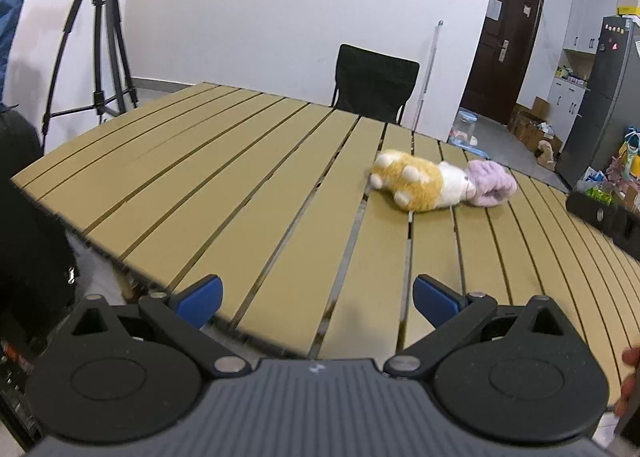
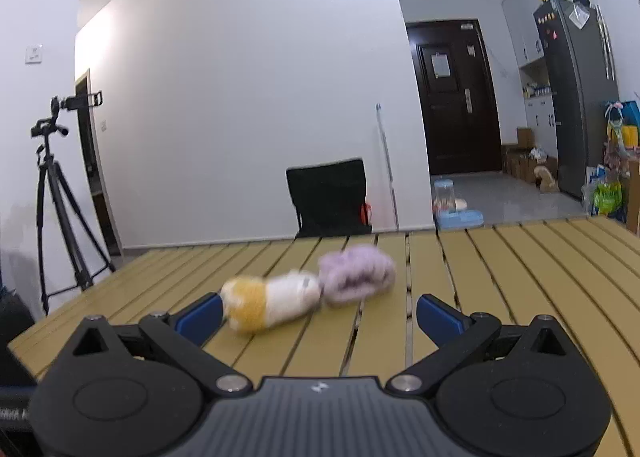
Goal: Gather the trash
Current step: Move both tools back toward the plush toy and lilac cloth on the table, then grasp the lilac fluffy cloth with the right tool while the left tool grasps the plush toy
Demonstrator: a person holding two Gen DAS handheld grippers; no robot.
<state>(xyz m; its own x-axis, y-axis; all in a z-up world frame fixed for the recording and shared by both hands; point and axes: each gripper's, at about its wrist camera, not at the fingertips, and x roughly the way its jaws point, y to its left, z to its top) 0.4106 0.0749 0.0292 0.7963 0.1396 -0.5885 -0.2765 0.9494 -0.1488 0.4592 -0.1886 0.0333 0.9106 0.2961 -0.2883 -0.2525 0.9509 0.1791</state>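
My left gripper (image 1: 318, 299) hangs over the near edge of the tan slatted folding table (image 1: 224, 185) with its blue-padded jaws spread wide and nothing between them. My right gripper (image 2: 320, 315) is likewise spread wide and empty, held low over the same table (image 2: 500, 277), with its left blue pad close to the item ahead. That item is an orange-and-white plush animal toy (image 2: 272, 303) lying on its side on the slats, touching a lilac fluffy fabric piece (image 2: 356, 273) at its head end; I cannot tell whether the two are joined. In the left wrist view the plush toy (image 1: 420, 185) and the lilac piece (image 1: 490, 183) lie well ahead and to the right. No other loose item and no bin is visible on the table, so I judge this the approach step, with the toy as the likely target. The next move calls for centring the right jaws on the toy body, then closing. Beyond the table stand a black fabric chair (image 2: 330, 197), a black tripod (image 2: 56, 217) and a dark wooden door (image 2: 456, 97).
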